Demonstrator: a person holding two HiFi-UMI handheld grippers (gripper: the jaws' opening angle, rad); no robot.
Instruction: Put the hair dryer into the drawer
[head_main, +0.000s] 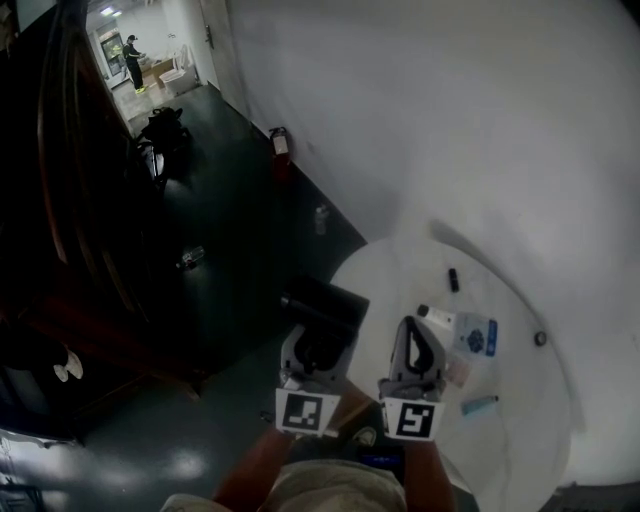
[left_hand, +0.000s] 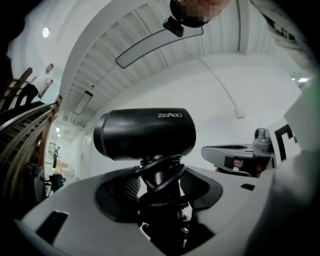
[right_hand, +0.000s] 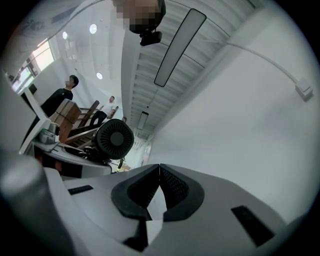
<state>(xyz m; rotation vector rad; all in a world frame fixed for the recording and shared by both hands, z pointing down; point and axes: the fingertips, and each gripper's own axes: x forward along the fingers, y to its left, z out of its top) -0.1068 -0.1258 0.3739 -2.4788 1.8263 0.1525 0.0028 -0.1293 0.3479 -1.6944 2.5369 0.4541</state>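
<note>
The left gripper (left_hand: 160, 186) is clamped on the handle of the hair dryer (left_hand: 145, 134), over the cord (left_hand: 161, 169) wound round it, so the barrel rides level above the jaws, probably a carrying hold. The right gripper (right_hand: 159, 192) is pressed shut on nothing, just beside. Both hang near the white table (head_main: 525, 420); no drawer is in view.

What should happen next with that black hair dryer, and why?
Probably carry it toward the drawer, which no view shows. The left hand-held gripper is shut on the hair dryer, round its cord-wrapped handle, and holds it up beside the white table, so the pick-up looks done. The right hand-held gripper is shut and empty, free to pull a drawer open.
</note>
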